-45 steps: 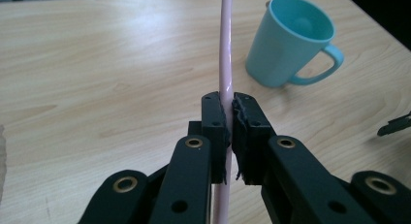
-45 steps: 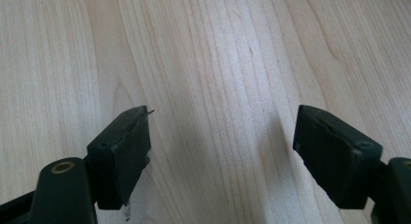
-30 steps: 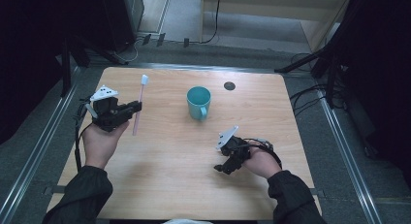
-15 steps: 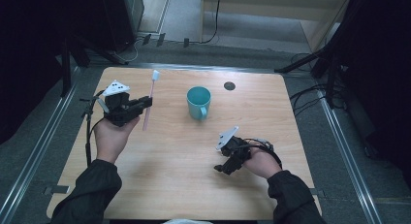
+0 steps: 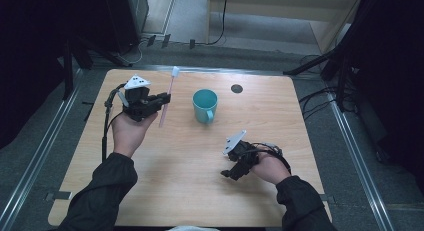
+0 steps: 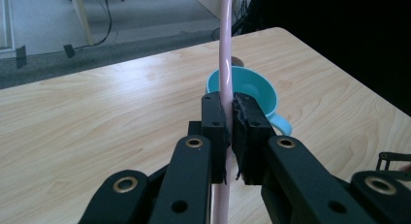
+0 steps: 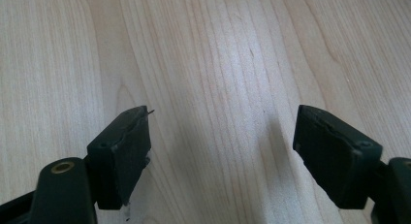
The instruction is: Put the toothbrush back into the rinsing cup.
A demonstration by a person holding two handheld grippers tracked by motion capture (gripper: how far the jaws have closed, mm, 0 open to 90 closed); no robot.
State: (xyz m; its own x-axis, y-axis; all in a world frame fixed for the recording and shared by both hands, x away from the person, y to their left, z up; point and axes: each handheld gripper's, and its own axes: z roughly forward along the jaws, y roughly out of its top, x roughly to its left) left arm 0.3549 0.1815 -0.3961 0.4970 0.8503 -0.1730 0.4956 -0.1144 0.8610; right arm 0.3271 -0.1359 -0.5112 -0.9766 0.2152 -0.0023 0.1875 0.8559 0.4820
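My right tool (image 5: 231,173) sits nearest to me, low over the bare desk (image 5: 190,191) on my side of the teal cup (image 5: 205,105) and a little to its right, well apart from it; in the right gripper view its two black jaws stand wide apart with nothing but wood grain between them. My right hand (image 5: 267,166) wraps its body, and the grey three-cornered plate (image 5: 234,141) on top tilts toward the cup. Farther out, to the left of the cup, my left tool (image 5: 162,97) is lifted off the desk in my left hand (image 5: 129,132), and its jaws are clamped together on the pink toothbrush (image 5: 167,98). In the left gripper view the pink handle (image 6: 225,64) runs straight up between the pads (image 6: 213,120), gripped partway along its length, with a stretch hanging below the jaws and the rest rising out of the top of that view. In the high view the toothbrush slants, its white head (image 5: 175,71) pointing away from me toward the far edge of the desk, beyond and left of the cup. The cup stands upright with its handle (image 5: 210,116) turned toward me, just beyond the clamped jaws in the left gripper view. A small dark round mark (image 5: 237,88) lies on the desk beyond the cup, to its right.
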